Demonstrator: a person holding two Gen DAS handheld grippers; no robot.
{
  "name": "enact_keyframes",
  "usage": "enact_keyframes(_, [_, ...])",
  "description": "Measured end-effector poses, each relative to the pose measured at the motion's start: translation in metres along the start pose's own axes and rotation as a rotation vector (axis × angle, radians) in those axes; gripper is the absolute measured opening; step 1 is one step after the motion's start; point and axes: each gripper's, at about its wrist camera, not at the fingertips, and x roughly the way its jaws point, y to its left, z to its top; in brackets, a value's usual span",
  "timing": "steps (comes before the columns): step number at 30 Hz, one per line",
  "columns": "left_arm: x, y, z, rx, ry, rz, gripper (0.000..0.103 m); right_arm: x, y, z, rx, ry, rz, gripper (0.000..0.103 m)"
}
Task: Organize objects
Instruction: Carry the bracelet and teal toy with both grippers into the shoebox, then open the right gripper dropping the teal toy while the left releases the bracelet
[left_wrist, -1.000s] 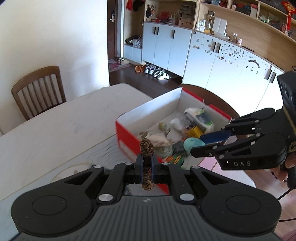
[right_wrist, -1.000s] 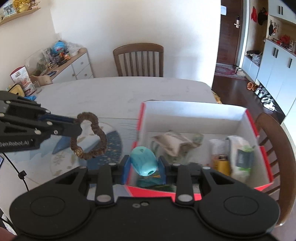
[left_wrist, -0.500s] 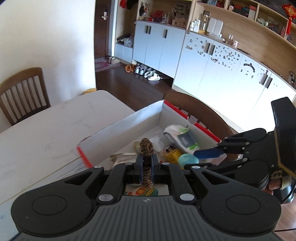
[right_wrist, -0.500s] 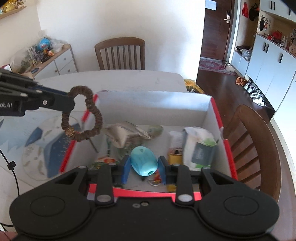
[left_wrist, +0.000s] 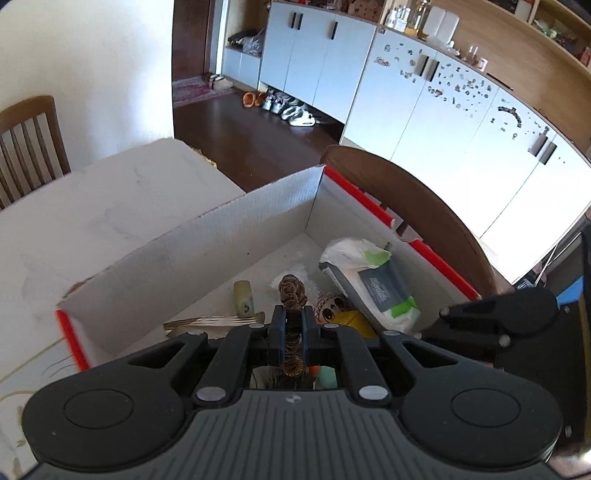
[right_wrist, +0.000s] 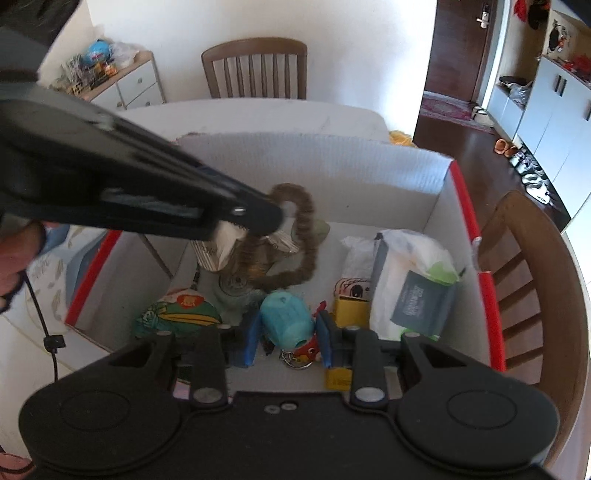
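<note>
1. Over the open red-and-white cardboard box (right_wrist: 443, 192) on the white desk (left_wrist: 92, 221): both tools at once, each loaded.
2. Left tool (left_wrist: 292, 325), narrowed on a brown beaded bracelet (right_wrist: 306, 240); loop hanging above the box interior, seen edge-on between the blue pads (left_wrist: 277, 332) in the left wrist view.
3. Right tool (right_wrist: 288, 328), clamped around a small teal rounded object (right_wrist: 286, 321), exact kind unclear, low inside the near end of the box.
4. Inside the box: a white wet-wipes pack (right_wrist: 410, 280) with grey label and green flap against the right wall; a yellow item (right_wrist: 351, 306) with a cartoon face just beside it; a green cartoon-printed pouch (right_wrist: 177, 314) at the near left; crumpled paper packaging (right_wrist: 218, 247) toward the far end, partly behind the left tool.
5. Also in the box, from the left wrist view: a pale cylindrical piece (left_wrist: 243, 299) near the far wall and a metal fork (left_wrist: 214, 323) lying flat.
6. Below the teal object: a red keychain figure (right_wrist: 306, 347) with a metal ring.
7. Around the desk: a wooden chair (right_wrist: 255, 66) at the far end, another curved chair back (right_wrist: 535, 288) right beside the box's red wall.
</note>
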Motion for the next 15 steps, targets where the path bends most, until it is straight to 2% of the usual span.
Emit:
enact_keyframes(3, [0.016,0.003,0.002,-0.015,0.025,-0.011,0.008,0.007,0.0,-0.001,-0.011,0.014,0.014,0.03])
enact_keyframes(15, [0.048,0.016,-0.002,-0.001,0.103,0.065,0.008,0.029,0.003,-0.006,-0.043,0.047,0.048,0.03])
